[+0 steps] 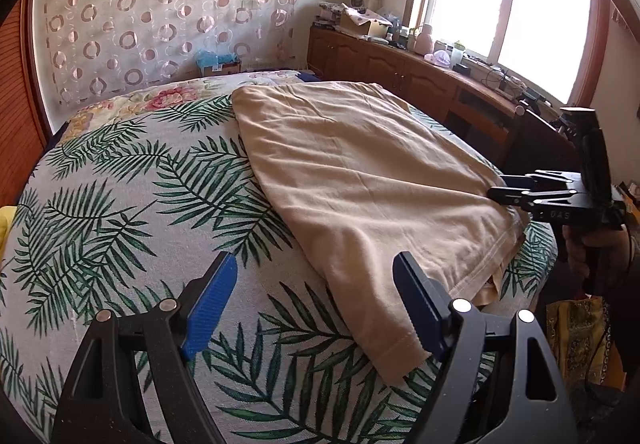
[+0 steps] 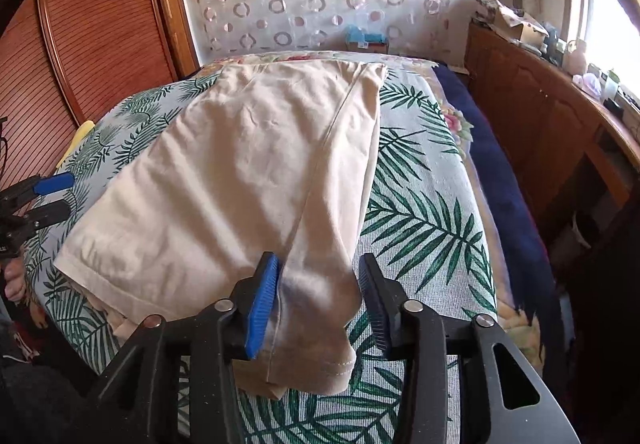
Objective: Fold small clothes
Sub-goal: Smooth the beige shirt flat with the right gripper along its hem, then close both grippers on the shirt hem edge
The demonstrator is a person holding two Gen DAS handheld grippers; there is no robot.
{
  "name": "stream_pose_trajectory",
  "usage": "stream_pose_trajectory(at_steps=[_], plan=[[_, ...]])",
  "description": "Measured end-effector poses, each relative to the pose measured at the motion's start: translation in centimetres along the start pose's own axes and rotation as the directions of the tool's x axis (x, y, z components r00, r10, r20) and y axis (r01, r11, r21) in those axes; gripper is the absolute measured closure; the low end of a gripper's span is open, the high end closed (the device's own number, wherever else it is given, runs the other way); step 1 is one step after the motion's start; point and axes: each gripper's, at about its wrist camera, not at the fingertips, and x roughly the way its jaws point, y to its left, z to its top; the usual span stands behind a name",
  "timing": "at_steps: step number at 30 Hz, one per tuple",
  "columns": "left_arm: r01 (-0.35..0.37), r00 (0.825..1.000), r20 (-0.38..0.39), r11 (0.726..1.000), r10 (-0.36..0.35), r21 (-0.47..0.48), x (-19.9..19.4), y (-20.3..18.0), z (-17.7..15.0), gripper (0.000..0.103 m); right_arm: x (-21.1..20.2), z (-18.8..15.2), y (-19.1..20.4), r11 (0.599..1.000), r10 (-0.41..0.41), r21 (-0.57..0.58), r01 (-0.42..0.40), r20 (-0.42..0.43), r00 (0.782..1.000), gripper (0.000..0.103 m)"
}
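A beige garment [image 1: 360, 172] lies folded flat on the palm-leaf bedspread [image 1: 120, 204]. It also shows in the right wrist view [image 2: 224, 180]. My left gripper [image 1: 316, 300] is open above the bedspread, its right finger beside the garment's near hem corner. My right gripper [image 2: 318, 300] is open, its fingers either side of the garment's near corner, not closed on it. The right gripper also shows in the left wrist view [image 1: 500, 188] at the garment's right edge. The left gripper shows at the left of the right wrist view [image 2: 60, 196].
A wooden cabinet [image 1: 400, 64] with clutter runs under the window to the right. A wooden wardrobe [image 2: 80, 44] stands on the left. A floral quilt [image 1: 160, 100] and a blue blanket [image 2: 500, 180] lie at the bed's far side and right edge.
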Motion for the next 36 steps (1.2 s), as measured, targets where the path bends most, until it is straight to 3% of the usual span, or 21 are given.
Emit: stream_pose_trajectory(at_steps=[2,5,15,20,23,26,32,34,36], plan=[[0.029,1.0,-0.006,1.0,-0.029,0.005,0.1,-0.3,-0.2,0.036,0.1,0.0,0.0,1.0,-0.014,0.001,0.014,-0.006,1.0,0.052],[0.056,0.998,-0.027,0.998,-0.056,0.005,0.2,-0.6,-0.4,0.048,0.3,0.0,0.0,1.0,-0.01,0.006,0.01,-0.021,1.0,0.051],[0.122,0.985,-0.116,0.992,-0.125,-0.031,1.5,-1.1,-2.0,0.055,0.3,-0.4,0.0,0.999,0.04,0.034,-0.039,-0.038,0.998,0.048],[0.124,0.984,-0.123,0.992,-0.128,-0.034,1.5,-1.2,-2.2,0.064,-0.1,-1.0,1.1,0.998,0.066,-0.016,-0.067,-0.072,0.995,0.049],[0.138,0.982,-0.128,0.99,-0.141,-0.031,1.5,-1.4,-2.4,0.072,-0.3,-1.3,1.8,0.997,0.067,-0.044,-0.071,-0.084,0.994,0.052],[0.146,0.981,-0.128,0.989,-0.148,-0.031,1.5,-1.5,-2.5,0.073,-0.2,-1.3,1.9,0.997,0.067,-0.045,-0.07,-0.08,0.995,0.056],[0.162,0.977,-0.132,0.985,-0.167,-0.051,1.5,-1.2,-2.4,0.074,-0.1,-1.4,2.0,0.995,0.085,-0.046,-0.088,-0.062,0.994,0.075],[0.177,0.974,-0.137,0.983,-0.182,-0.052,1.6,-1.2,-2.3,0.089,-0.2,-1.7,2.1,0.994,0.095,-0.046,-0.098,-0.058,0.994,0.088],[0.184,0.975,-0.117,0.982,-0.189,-0.05,1.3,-1.2,-2.2,0.092,-0.2,-1.8,2.0,0.993,0.116,-0.033,-0.117,-0.052,0.992,0.091]])
